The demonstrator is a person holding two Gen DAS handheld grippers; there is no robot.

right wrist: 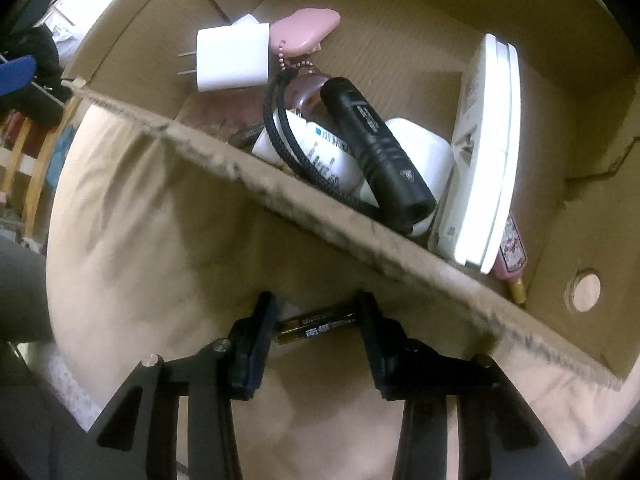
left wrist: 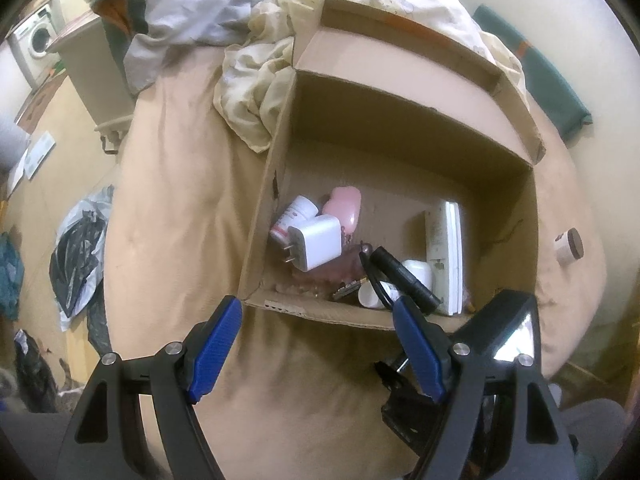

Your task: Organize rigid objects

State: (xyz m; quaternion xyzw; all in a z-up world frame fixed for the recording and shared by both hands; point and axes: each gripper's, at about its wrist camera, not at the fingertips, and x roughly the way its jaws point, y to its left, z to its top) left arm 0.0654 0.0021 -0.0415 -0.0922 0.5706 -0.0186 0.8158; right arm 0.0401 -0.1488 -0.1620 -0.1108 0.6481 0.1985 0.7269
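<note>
The battery [right wrist: 316,325] lies lengthwise between the jaws of the right gripper [right wrist: 316,322], which pinch it end to end on the tan bedcover [right wrist: 160,208], just outside the cardboard box [right wrist: 320,204], seemingly for lifting in. Inside lie a flashlight [right wrist: 376,148], charger [right wrist: 232,58] and remote [right wrist: 484,152]. The left gripper [left wrist: 318,312] hovers wide and empty near the box's front wall.
</note>
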